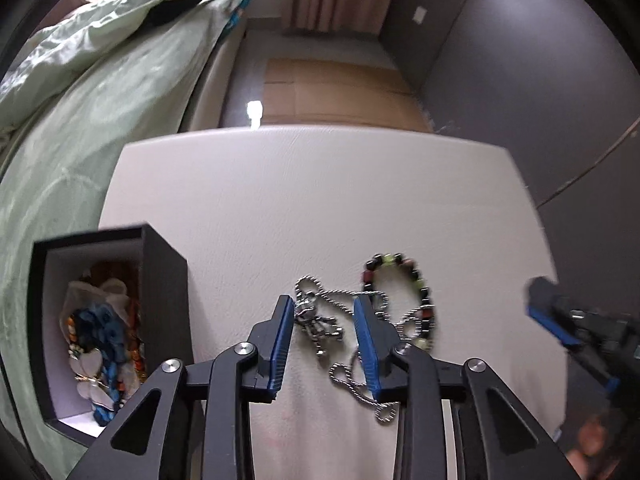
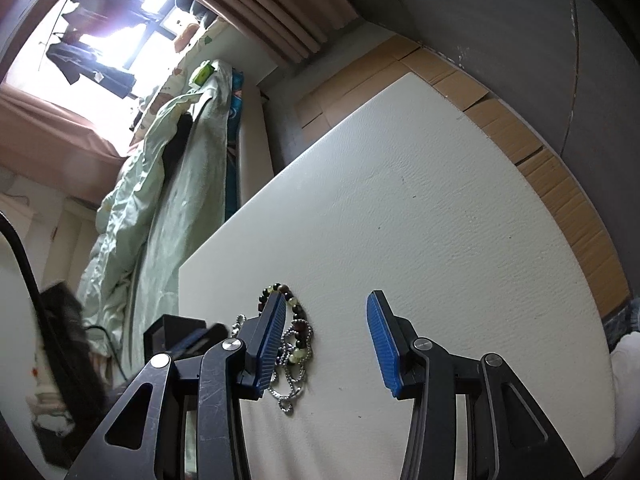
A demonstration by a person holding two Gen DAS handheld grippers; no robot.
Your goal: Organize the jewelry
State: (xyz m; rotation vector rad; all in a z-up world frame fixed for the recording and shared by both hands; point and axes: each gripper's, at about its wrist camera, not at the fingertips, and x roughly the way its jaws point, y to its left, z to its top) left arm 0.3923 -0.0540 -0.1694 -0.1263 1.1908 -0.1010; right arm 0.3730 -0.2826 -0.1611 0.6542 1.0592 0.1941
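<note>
We work over a white table [image 1: 320, 200] beside a bed with a pale green quilt [image 1: 80, 100]. At the table's left edge stands an open black jewelry box [image 1: 164, 280], already holding a heap of beads and a butterfly-shaped piece. Near the front edge lie the remaining things: a silver ball chain [image 1: 352, 384] with a small metal pendant [image 1: 320, 326], tangled against a dark beaded bracelet [image 1: 420, 292]. Our left gripper [image 1: 326, 344] hangs over the pendant with its jaws apart, pads on either side of it and not yet pressing. Our right gripper [image 2: 326, 344] is also apart and empty, over bare table just right of the bracelet. We judge the chain light, limp and slippery, likely to drag the bracelet along; the stiff pendant looks the surest place to pinch, closing low against the table.
</note>
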